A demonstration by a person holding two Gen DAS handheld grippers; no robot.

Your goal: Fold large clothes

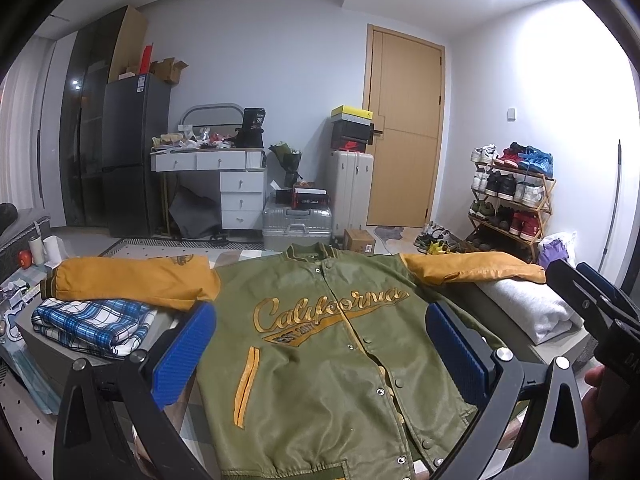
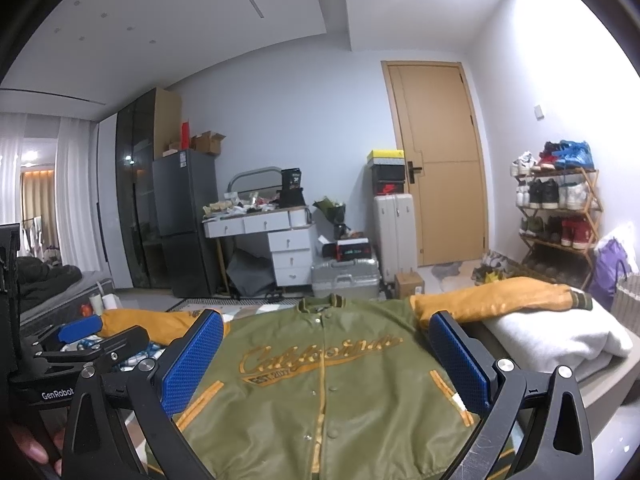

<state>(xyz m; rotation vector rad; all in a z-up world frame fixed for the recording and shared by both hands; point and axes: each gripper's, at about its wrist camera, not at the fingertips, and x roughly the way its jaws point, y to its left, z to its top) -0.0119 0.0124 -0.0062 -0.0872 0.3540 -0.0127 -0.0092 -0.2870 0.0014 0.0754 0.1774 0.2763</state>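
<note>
Bedroom w/ a wooden door [image 1: 404,128] at the back, shoe rack [image 1: 512,204] to its right, white desk [image 1: 216,176] and dark fridge [image 1: 134,152] on the left wall. You're standing over a grey table [image 2: 608,392]. The green jacket [image 1: 332,360] w/ mustard sleeves lies flat on it, front up, snaps closed, "California" script across the chest, collar pointing away from you. Both sleeves are spread out sideways: one lies across a folded blue plaid cloth [image 1: 92,324], the other across a folded grey sweatshirt [image 1: 532,308].

Your left gripper [image 1: 320,352] hangs above the jacket's chest, blue pads wide apart, nothing btwn them. Your right gripper [image 2: 326,360] is the same: fingers spread wide over the jacket, holding nothing. Can't tell if either touches the fabric. Part of your hand [image 2: 28,446] shows at the lower left edge of the right wrist view.
</note>
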